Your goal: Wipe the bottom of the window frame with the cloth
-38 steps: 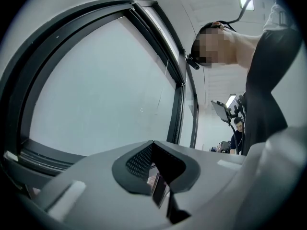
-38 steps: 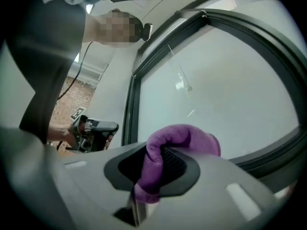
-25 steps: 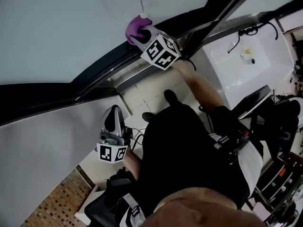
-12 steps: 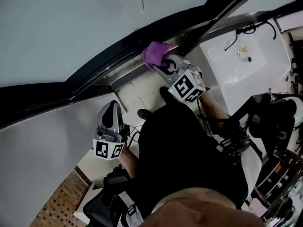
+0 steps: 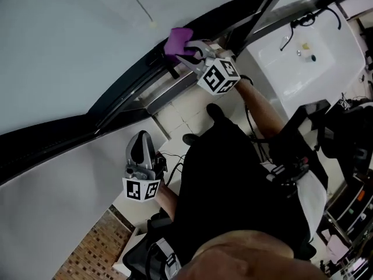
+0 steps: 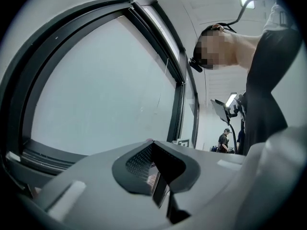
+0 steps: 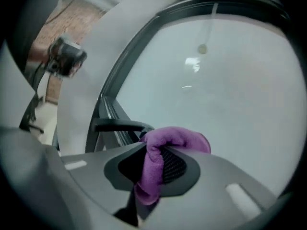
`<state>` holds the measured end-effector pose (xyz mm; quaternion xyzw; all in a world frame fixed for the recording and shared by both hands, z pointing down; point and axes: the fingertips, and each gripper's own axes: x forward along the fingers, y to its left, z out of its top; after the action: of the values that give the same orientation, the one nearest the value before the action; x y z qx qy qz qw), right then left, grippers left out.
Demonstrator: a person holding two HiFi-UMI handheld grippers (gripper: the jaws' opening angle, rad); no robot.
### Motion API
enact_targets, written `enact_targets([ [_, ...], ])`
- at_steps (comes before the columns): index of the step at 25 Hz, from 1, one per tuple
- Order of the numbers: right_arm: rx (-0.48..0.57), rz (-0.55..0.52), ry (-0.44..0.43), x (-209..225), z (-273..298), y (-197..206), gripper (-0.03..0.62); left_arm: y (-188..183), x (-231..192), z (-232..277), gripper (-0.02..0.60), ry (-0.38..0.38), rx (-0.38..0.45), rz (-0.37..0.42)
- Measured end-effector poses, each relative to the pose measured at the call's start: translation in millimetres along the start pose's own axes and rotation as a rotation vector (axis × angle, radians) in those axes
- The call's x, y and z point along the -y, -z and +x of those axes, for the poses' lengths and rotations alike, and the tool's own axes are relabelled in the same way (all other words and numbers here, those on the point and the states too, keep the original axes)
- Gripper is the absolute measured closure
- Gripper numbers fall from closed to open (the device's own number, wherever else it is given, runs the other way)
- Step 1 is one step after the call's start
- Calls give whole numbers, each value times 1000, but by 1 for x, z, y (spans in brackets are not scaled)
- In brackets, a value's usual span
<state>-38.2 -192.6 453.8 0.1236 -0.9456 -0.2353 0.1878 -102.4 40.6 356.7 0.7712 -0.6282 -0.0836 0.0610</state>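
A pale window fills the background, with its dark frame (image 5: 145, 92) running below the glass. The right gripper (image 5: 189, 52) pinches the purple cloth (image 5: 178, 39) at the frame's bottom rail, bunched forward, likely for wiping. The left gripper (image 5: 140, 153), pressed together and empty, hangs well below the frame.

We see the purple cloth (image 5: 178, 39), bunched and pinched in the right gripper (image 5: 187, 52), seemingly pressed to the bottom rail of the dark window frame (image 5: 131, 89).
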Motion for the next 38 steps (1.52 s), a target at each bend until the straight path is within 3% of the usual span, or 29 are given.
enact_targets([
  [3, 1, -243, -58, -3, 36, -4, 530, -5, 3, -5, 591, -17, 4, 12],
  [10, 68, -363, -221, -62, -1, -5, 530, -1, -5, -9, 591, -27, -5, 2],
  [14, 98, -355, -369, -122, -55, -8, 530, 3, -2, 2, 591, 17, -9, -1],
  [16, 144, -245, -461, -141, -83, -23, 530, 5, 0, 7, 591, 33, -11, -5],
  [17, 173, -170, -464, -137, -91, -31, 530, 6, 2, 9, 591, 37, -11, -7],
  [18, 205, -93, -426, -123, -94, -37, 530, 7, 4, 10, 591, 40, -11, -8],
  [20, 266, 45, -250, -70, -86, -47, 530, 7, 7, 10, 591, 39, -11, -9],
  [22, 248, 167, -50, -13, -65, -42, 530, 6, 8, 8, 591, 27, -8, -4],
  [23, 208, 187, 10, 8, -51, -37, 530, 5, 8, 6, 591, 17, -4, -1],
  [25, 115, 138, 33, 28, -18, -27, 530, 1, 8, 0, 591, -6, 4, 8],
  [29, -31, 36, -78, 12, 39, -15, 530, -6, 4, -15, 591, -61, 19, 12],
  [33, -76, 19, -120, 2, 46, -8, 536, -8, -3, -25, 591, -92, 28, 9],
  [35, -137, -21, -95, 7, 40, 5, 534, -5, -4, -22, 591, -91, 29, 8],
  [38, -290, -86, 79, 37, 11, 38, 531, -3, -3, -19, 591, -70, 29, 7],
])
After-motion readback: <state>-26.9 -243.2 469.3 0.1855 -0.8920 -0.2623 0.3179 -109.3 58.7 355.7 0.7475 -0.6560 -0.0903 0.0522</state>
